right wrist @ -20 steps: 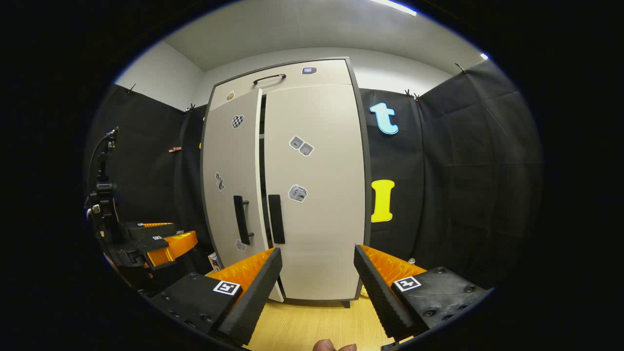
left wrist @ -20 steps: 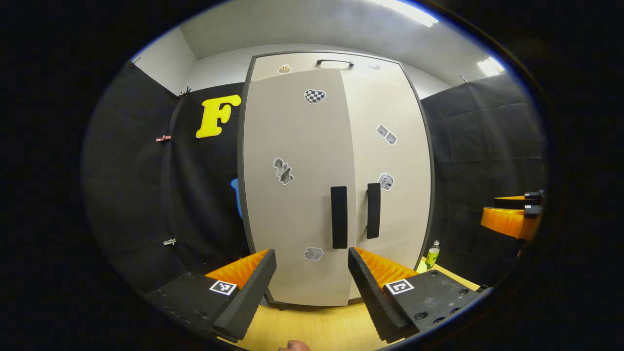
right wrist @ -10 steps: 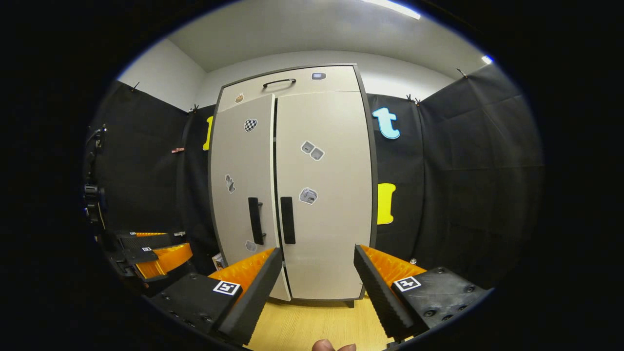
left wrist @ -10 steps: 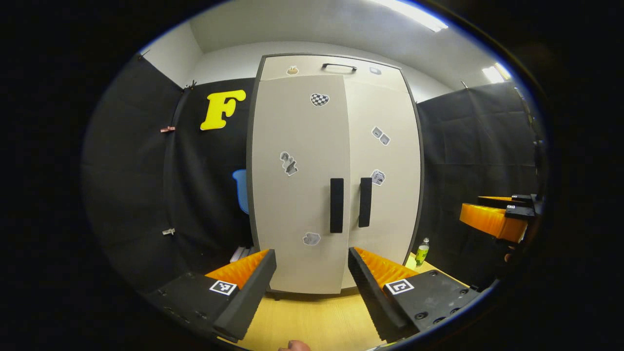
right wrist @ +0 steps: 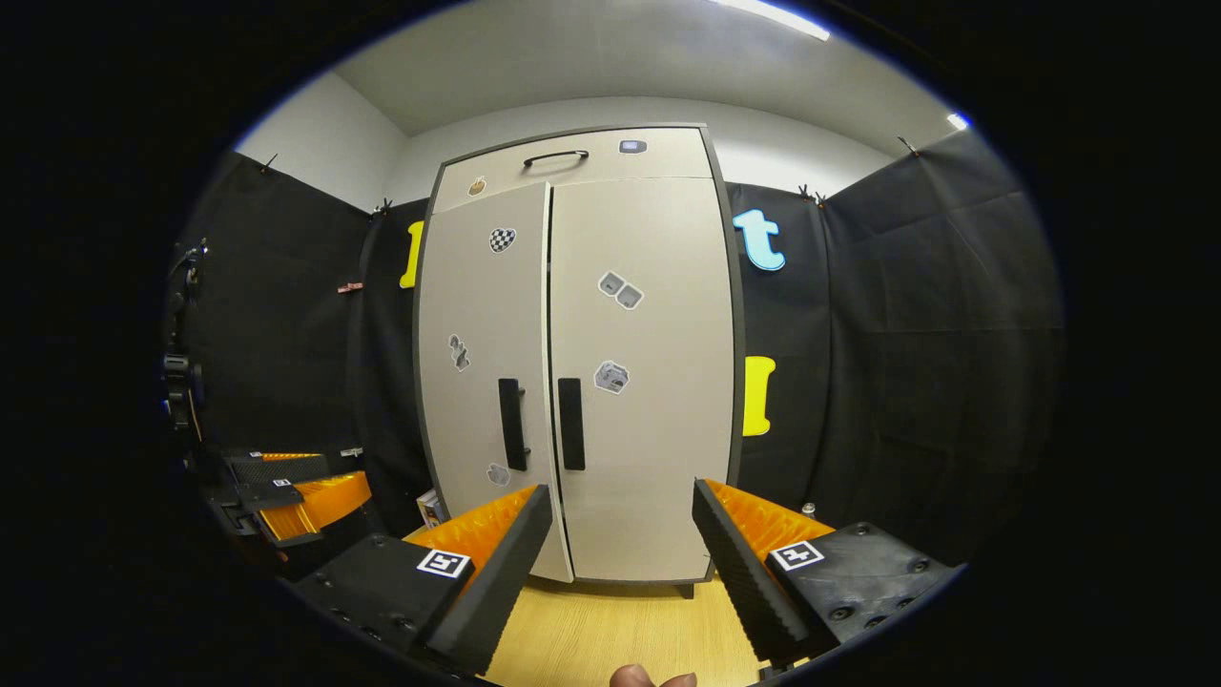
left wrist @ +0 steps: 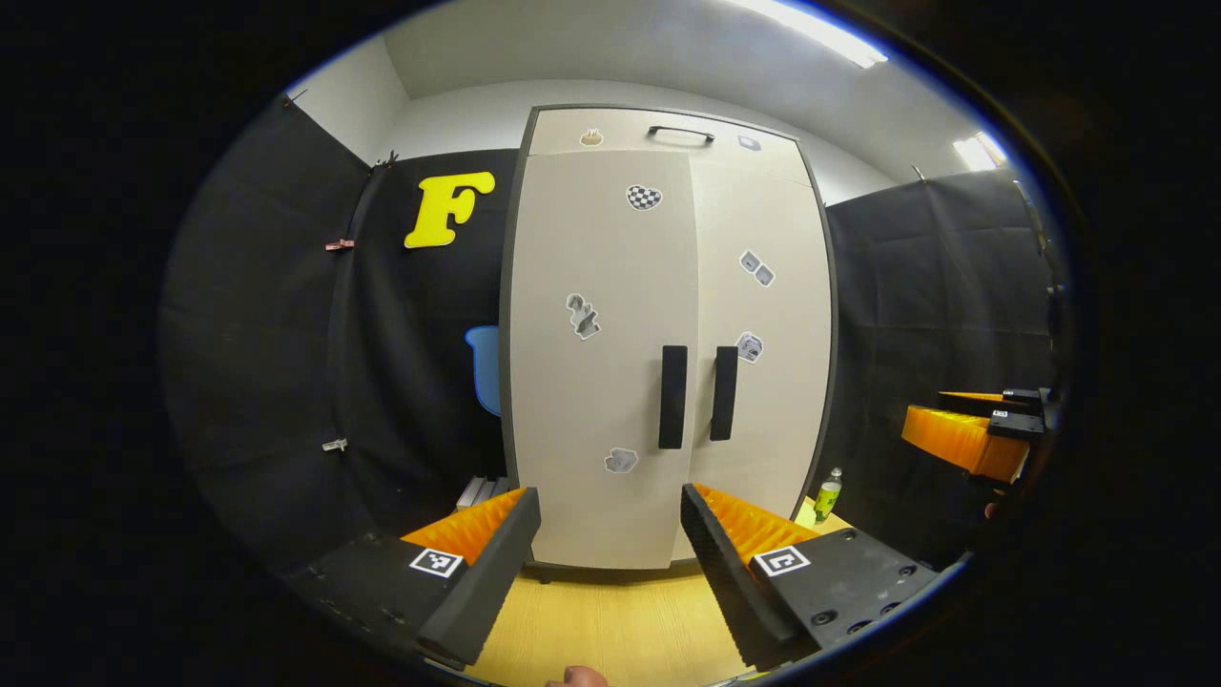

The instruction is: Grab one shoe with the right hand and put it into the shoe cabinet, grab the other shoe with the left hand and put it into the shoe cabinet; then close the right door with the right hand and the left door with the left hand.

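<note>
Floor (left wrist: 610, 620): pale wood planking, running up to the cabinet's foot. Left gripper (left wrist: 610, 553) and right gripper (right wrist: 622, 558): each had fingers spread wide apart, holding nothing, touching nothing, level and aimed at the doors. Shoe cabinet (right wrist: 582, 372): beige, upright against black cloth; left door (left wrist: 601, 363) and right door (left wrist: 763, 343) both appeared closed, black handles (left wrist: 672, 396) side by side. Shoes: hidden. Green bottle (left wrist: 827, 494) beside the cabinet

I count one shoe cabinet (left wrist: 668, 334), two doors, two black handles, one green bottle (left wrist: 827, 493), two grippers.
</note>
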`<state>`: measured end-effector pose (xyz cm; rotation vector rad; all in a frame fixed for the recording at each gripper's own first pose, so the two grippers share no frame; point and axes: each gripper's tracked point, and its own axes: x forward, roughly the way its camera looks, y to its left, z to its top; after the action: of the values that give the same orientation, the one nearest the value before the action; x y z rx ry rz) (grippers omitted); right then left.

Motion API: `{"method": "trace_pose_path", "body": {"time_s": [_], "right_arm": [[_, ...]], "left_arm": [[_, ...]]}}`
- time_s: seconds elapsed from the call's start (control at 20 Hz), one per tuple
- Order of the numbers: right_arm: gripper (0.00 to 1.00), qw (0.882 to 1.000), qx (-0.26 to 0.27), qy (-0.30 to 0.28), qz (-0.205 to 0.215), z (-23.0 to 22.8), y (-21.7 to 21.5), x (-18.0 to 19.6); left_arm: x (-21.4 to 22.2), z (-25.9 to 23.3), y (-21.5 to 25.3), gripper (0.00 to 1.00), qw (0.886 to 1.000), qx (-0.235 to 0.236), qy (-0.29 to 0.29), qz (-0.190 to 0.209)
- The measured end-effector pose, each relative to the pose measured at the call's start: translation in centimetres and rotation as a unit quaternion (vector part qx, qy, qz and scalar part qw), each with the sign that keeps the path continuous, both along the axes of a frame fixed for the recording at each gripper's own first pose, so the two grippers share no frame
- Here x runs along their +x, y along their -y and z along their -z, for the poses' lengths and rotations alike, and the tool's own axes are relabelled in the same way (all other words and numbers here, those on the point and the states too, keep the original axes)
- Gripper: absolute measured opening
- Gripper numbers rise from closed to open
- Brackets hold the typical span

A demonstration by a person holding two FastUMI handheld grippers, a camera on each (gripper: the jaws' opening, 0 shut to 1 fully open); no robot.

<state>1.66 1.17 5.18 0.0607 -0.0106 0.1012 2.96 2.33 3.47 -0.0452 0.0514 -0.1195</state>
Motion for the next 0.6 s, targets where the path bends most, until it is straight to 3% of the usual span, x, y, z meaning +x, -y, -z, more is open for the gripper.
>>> {"method": "trace_pose_path", "body": {"time_s": [0.6], "right_arm": [[0.98, 1.000, 0.007, -0.003, 0.006, 1.0, -1.3, 0.5]], "left_arm": [[1.3, -0.6, -0.2, 0.95, 1.000, 0.000, 0.014, 0.010]]}}
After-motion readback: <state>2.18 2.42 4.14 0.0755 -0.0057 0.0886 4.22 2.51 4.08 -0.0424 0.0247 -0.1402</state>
